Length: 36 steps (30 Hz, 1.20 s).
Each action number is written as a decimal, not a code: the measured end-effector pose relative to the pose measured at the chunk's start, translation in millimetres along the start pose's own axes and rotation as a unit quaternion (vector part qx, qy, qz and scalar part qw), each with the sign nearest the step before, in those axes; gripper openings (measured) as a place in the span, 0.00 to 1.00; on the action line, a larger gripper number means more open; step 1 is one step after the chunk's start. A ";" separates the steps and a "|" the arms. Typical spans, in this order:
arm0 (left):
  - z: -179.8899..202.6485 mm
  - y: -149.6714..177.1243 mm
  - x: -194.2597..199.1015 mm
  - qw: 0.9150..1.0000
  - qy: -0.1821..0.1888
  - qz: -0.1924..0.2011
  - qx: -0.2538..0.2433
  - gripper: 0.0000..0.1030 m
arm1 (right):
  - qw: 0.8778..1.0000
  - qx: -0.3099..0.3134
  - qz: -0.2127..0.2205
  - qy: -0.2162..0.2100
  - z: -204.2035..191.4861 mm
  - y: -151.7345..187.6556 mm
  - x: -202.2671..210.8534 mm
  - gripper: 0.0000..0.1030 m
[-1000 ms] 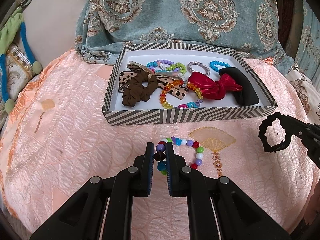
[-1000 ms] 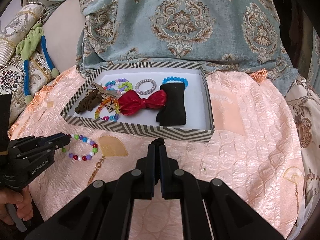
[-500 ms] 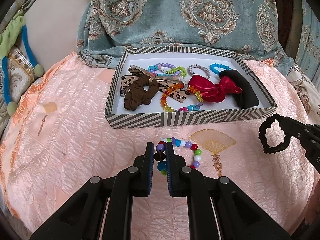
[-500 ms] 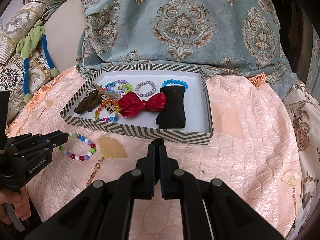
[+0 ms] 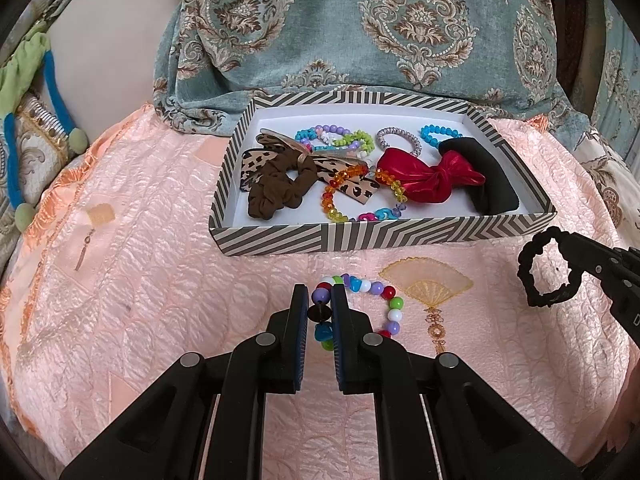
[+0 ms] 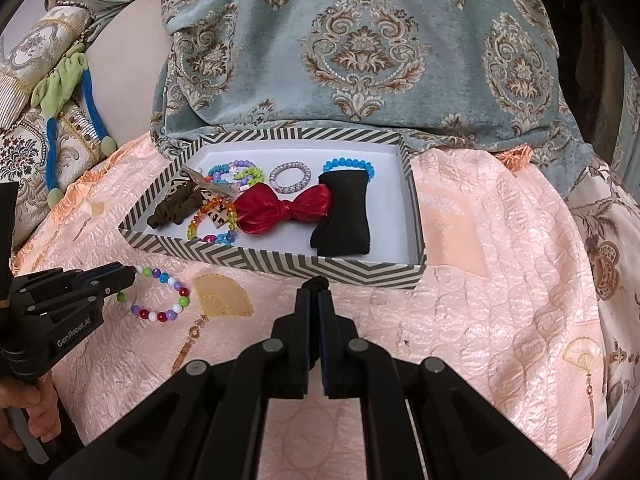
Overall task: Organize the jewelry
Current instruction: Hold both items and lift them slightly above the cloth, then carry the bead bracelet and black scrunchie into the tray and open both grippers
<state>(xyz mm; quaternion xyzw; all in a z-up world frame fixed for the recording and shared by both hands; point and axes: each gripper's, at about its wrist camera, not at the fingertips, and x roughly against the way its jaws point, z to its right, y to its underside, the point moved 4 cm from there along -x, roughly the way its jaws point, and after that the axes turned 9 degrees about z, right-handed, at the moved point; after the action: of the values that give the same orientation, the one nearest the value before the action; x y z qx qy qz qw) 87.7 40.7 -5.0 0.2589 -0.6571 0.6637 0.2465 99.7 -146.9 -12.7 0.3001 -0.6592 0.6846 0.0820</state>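
The left tongs (image 5: 320,312) are clamped on one side of a bead bracelet (image 5: 374,300), with a few beads pinched between the pads and the rest of the loop hanging free just above the pink bedspread (image 5: 140,280), beside an embroidered fan (image 5: 426,284). To the right, the right tongs (image 6: 314,294) are closed tight on a black hair tie (image 5: 546,268), which shows as a small loop sticking out past the tips; in their own view only a sliver of it peeks above the closed pads. Both pieces sit just short of the striped box (image 5: 360,236), which lies further back on the bed and already carries a brown scrunchie (image 5: 280,188), an orange bead bracelet (image 5: 348,196), a red bow (image 5: 428,180), a black pad (image 5: 488,180) and several small bracelets along its far wall. The step in hand looks like carrying each piece over the near wall and setting it down inside. To do that well, lift high enough that the dangling loop clears the rim, since beads could snag on the cardboard edge and drag the light box. The bare white floor at the box's right end, seen best from the right view, looks like the best landing spot for the hair tie; the bracelet would fit best near the other bead strings. Part the tongs only once the piece is low over the floor, so it does not bounce or roll.
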 end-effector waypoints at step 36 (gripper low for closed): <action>4.2 -152.7 -103.4 0.998 0.033 0.045 0.041 0.00 | 0.998 -0.044 0.020 -0.032 14.0 -147.8 -137.3 0.03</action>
<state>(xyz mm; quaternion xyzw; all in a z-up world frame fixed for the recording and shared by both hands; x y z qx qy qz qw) 266.6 40.0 39.8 0.2173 -0.6318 0.7086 0.2271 289.7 -103.9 41.5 0.3044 -0.6969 0.6466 0.0600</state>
